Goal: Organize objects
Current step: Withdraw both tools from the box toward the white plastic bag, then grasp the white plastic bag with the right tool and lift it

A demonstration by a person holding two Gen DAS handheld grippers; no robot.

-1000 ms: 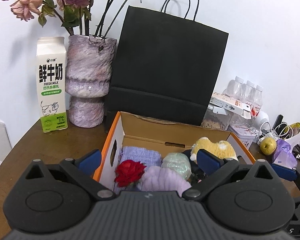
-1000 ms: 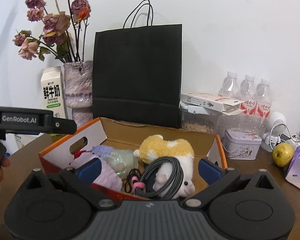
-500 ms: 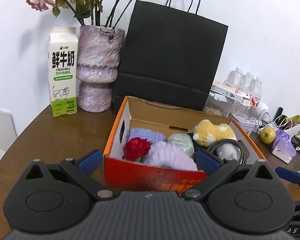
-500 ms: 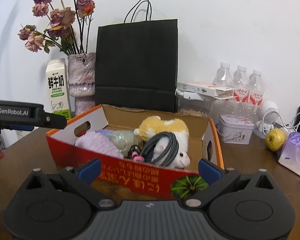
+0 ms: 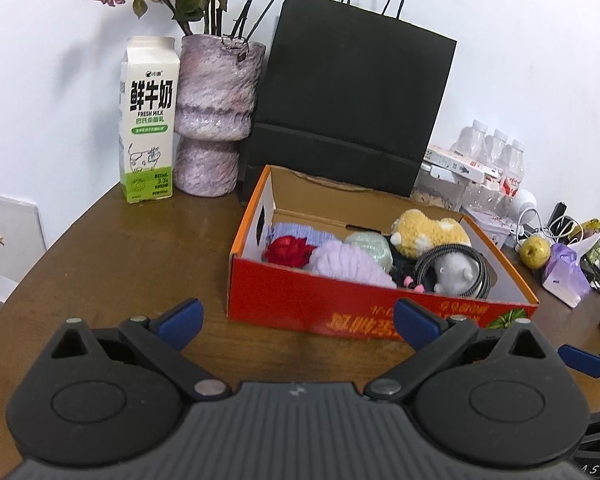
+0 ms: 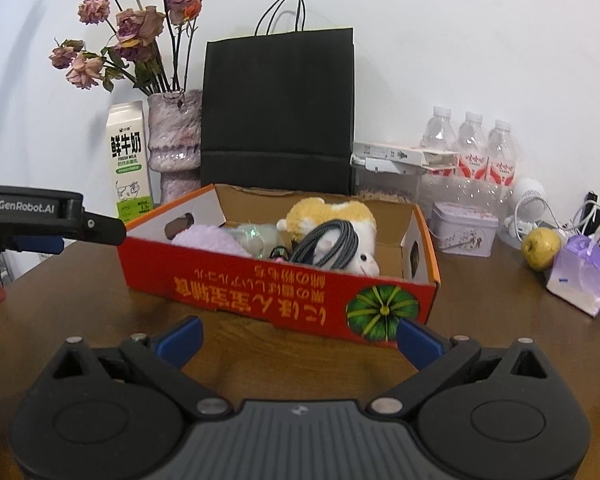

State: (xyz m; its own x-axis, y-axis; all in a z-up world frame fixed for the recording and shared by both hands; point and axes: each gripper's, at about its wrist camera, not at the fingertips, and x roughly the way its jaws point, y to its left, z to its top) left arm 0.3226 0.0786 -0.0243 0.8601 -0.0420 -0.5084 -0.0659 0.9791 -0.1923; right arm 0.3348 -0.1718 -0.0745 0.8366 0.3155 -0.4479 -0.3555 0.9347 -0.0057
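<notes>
The orange cardboard box (image 5: pixel 340 312) sits mid-tabletop (image 5: pixel 120 264), holding a red flower (image 5: pixel 288 250), lilac knit (image 5: pixel 348 266), pale green ball (image 5: pixel 370 246), yellow plush (image 5: pixel 428 232) and a coiled grey cable (image 5: pixel 454 270) around what may be a grey toy. The left gripper (image 5: pixel 298 316) and right gripper (image 6: pixel 300 334) hover empty, jaws apart. Both have drawn back from over the box to its near side since a second ago.
</notes>
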